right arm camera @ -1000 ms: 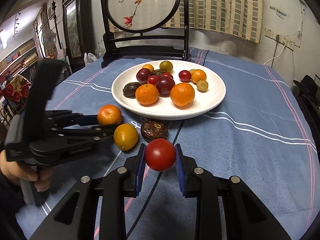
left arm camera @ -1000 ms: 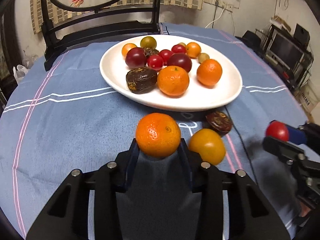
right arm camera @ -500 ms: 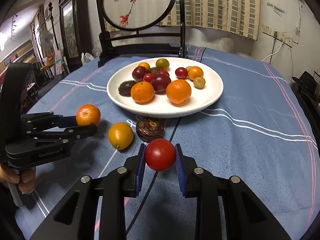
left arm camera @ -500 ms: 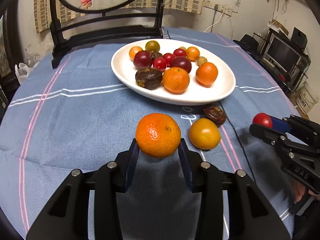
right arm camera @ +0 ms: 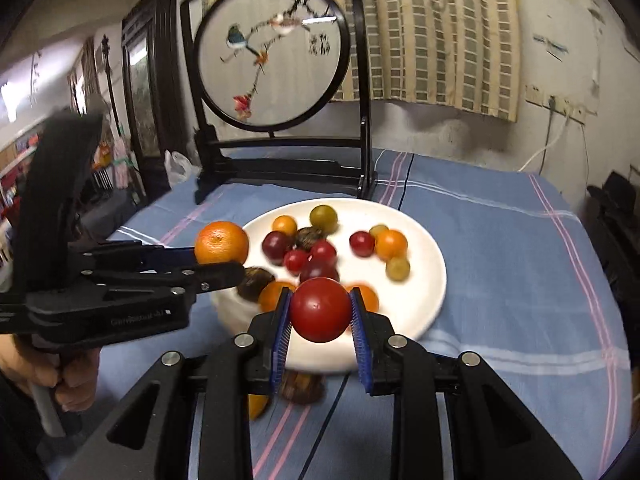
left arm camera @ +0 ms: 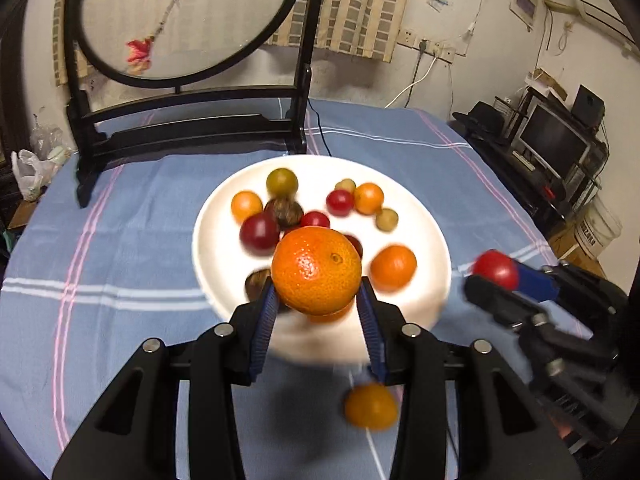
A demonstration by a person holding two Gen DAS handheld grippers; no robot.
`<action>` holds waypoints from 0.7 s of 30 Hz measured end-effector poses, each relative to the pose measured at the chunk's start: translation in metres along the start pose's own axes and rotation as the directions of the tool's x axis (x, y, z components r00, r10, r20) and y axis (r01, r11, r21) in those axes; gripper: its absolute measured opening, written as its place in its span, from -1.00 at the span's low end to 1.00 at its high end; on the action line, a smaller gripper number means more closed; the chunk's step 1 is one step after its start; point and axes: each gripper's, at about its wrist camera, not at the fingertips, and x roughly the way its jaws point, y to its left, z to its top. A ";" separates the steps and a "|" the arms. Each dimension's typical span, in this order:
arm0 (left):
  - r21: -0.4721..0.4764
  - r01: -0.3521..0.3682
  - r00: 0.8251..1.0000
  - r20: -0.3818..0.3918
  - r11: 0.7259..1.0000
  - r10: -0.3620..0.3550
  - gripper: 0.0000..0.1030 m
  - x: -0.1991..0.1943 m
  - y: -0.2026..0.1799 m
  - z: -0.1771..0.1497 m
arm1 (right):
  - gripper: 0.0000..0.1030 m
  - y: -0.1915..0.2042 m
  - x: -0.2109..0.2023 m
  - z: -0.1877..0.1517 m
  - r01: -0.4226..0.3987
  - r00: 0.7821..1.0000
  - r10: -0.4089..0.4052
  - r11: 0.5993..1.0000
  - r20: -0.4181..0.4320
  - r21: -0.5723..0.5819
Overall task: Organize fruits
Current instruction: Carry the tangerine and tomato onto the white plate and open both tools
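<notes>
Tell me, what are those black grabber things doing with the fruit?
A person is tidying fruit with a grabber in each hand. The left gripper squeezes a mandarin, and the right gripper squeezes a red tomato. Both are held up in the air near the white plate, which already has lots of small fruits on it. A yellow-orange fruit and a dark brown one sit on the blue tablecloth.

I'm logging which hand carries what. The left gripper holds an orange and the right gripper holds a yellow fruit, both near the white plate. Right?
Not quite. The right gripper holds a red tomato, as the right wrist view shows. The left gripper does hold the orange, and both are near the white plate.
</notes>
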 end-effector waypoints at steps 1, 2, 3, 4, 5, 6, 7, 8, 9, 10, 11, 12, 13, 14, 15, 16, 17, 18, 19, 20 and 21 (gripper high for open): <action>-0.014 0.005 1.000 -0.016 1.000 -0.006 -0.23 0.010 0.003 0.007 | -0.44 -0.001 0.008 0.004 0.007 1.000 -0.007 1.000 0.000 0.003; -0.025 0.006 1.000 -0.030 1.000 -0.007 -0.23 0.019 0.005 0.012 | -0.44 -0.003 0.019 0.009 0.015 1.000 -0.015 1.000 -0.008 0.007; -0.038 -0.008 0.999 -0.045 0.999 0.006 -0.23 0.030 0.008 0.016 | -0.44 -0.005 0.029 0.012 0.025 0.999 -0.025 1.000 -0.021 0.012; -0.042 -0.019 0.999 -0.052 0.999 0.016 -0.23 0.036 0.009 0.019 | -0.44 -0.008 0.041 0.015 0.039 0.999 -0.038 0.999 -0.034 0.022; -0.043 -0.026 0.998 -0.057 0.999 0.023 -0.23 0.042 0.010 0.020 | -0.44 -0.011 0.051 0.017 0.044 0.998 -0.042 0.999 -0.046 0.027; -0.046 -0.030 0.998 -0.061 0.999 0.027 -0.23 0.047 0.010 0.021 | -0.44 -0.013 0.059 0.017 0.043 0.997 -0.042 0.999 -0.057 0.031; -0.049 -0.041 0.997 -0.066 0.998 0.038 -0.23 0.053 0.011 0.023 | -0.42 -0.015 0.067 0.018 0.049 0.997 -0.046 0.998 -0.068 0.038; -0.053 -0.052 0.996 -0.072 0.997 0.048 -0.22 0.057 0.012 0.025 | -0.42 -0.017 0.072 0.017 0.058 0.996 -0.054 0.997 -0.071 0.048; -0.059 -0.055 0.996 -0.078 0.997 0.051 -0.21 0.060 0.013 0.026 | -0.33 -0.020 0.075 0.017 0.056 0.996 -0.051 0.997 -0.078 0.061; -0.072 -0.053 0.995 -0.084 0.996 0.047 -0.09 0.062 0.015 0.027 | -0.32 -0.023 0.077 0.016 0.057 0.995 -0.051 0.995 -0.083 0.081; -0.086 -0.040 0.996 -0.086 0.996 0.033 -0.01 0.063 0.017 0.028 | -0.32 -0.026 0.075 0.014 0.065 0.996 -0.057 0.993 -0.075 0.102; -0.098 -0.030 0.996 -0.086 0.995 0.022 0.14 0.062 0.018 0.028 | -0.32 -0.030 0.071 0.012 0.057 0.997 -0.049 0.990 -0.066 0.126; -0.108 -0.023 0.997 -0.073 0.994 0.015 0.26 0.057 0.019 0.028 | -0.30 -0.032 0.068 0.010 0.045 0.997 -0.036 0.989 -0.064 0.138; -0.106 -0.024 0.998 -0.062 0.994 0.018 0.29 0.053 0.018 0.028 | -0.24 -0.034 0.066 0.009 0.036 0.998 -0.027 0.989 -0.064 0.146; -0.099 -0.030 0.998 -0.054 0.995 0.024 0.32 0.050 0.017 0.027 | -0.19 -0.036 0.060 0.006 0.042 0.998 -0.034 0.987 -0.055 0.154; -0.090 -0.040 0.998 -0.044 0.995 0.037 0.34 0.043 0.015 0.025 | -0.17 -0.039 0.054 0.003 0.046 0.998 -0.039 0.986 -0.046 0.162; -0.086 -0.045 0.998 -0.037 0.995 0.042 0.35 0.038 0.013 0.024 | -0.16 -0.040 0.050 0.001 0.040 0.998 -0.033 0.985 -0.046 0.167; -0.079 -0.046 0.999 -0.027 0.996 0.044 0.38 0.033 0.012 0.021 | -0.16 -0.042 0.045 -0.003 0.026 0.999 -0.017 0.984 -0.052 0.175; -0.066 -0.054 0.999 -0.014 0.996 0.053 0.43 0.025 0.009 0.017 | -0.16 -0.042 0.040 -0.006 0.023 0.999 -0.014 0.984 -0.052 0.178; -0.056 -0.066 0.998 -0.003 0.996 0.066 0.46 0.019 0.007 0.013 | -0.15 -0.042 0.035 -0.010 0.025 0.999 -0.016 0.984 -0.052 0.178; -0.049 -0.081 0.997 0.011 0.996 0.081 0.51 0.012 0.004 0.007 | -0.14 -0.040 0.028 -0.014 0.023 0.998 -0.014 0.985 -0.057 0.172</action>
